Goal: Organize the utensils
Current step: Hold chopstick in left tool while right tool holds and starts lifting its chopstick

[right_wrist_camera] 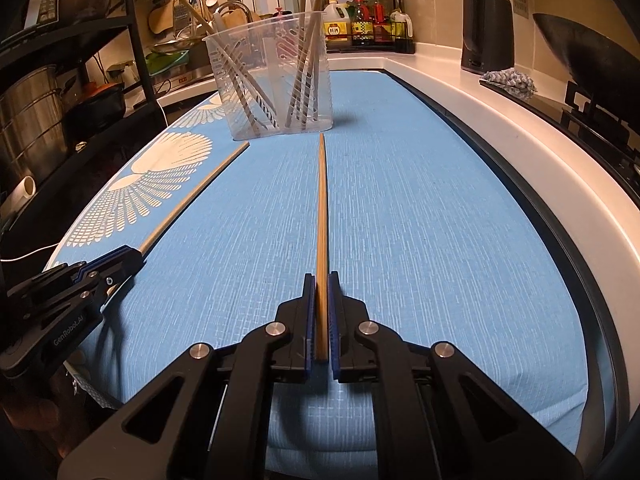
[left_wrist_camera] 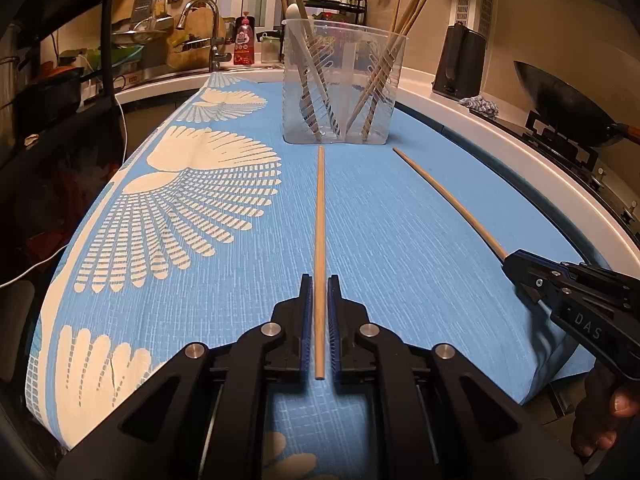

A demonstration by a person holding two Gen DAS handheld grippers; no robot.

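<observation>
A clear plastic holder point(left_wrist_camera: 340, 80) point(right_wrist_camera: 276, 80) stands at the far end of the blue patterned cloth point(left_wrist_camera: 400, 220) point(right_wrist_camera: 420, 220), with several wooden chopsticks leaning inside it. My left gripper point(left_wrist_camera: 320, 280) point(right_wrist_camera: 134, 258) is shut on one light wooden chopstick point(left_wrist_camera: 320, 208) point(right_wrist_camera: 192, 196), whose far tip points at the holder. To its right, my right gripper point(right_wrist_camera: 321, 278) point(left_wrist_camera: 510, 260) is shut on a second, darker chopstick point(right_wrist_camera: 321, 208) point(left_wrist_camera: 448, 196), also aimed toward the holder. Both grippers sit near the cloth's near end, side by side and apart.
A white counter edge point(right_wrist_camera: 520, 140) runs along the right, with a black kettle point(left_wrist_camera: 460, 60), a wok point(left_wrist_camera: 568, 104) and a rag behind it. Sauce bottles point(right_wrist_camera: 368, 20) stand at the back. A sink tap point(left_wrist_camera: 200, 12) and black rack point(right_wrist_camera: 80, 60) are on the left.
</observation>
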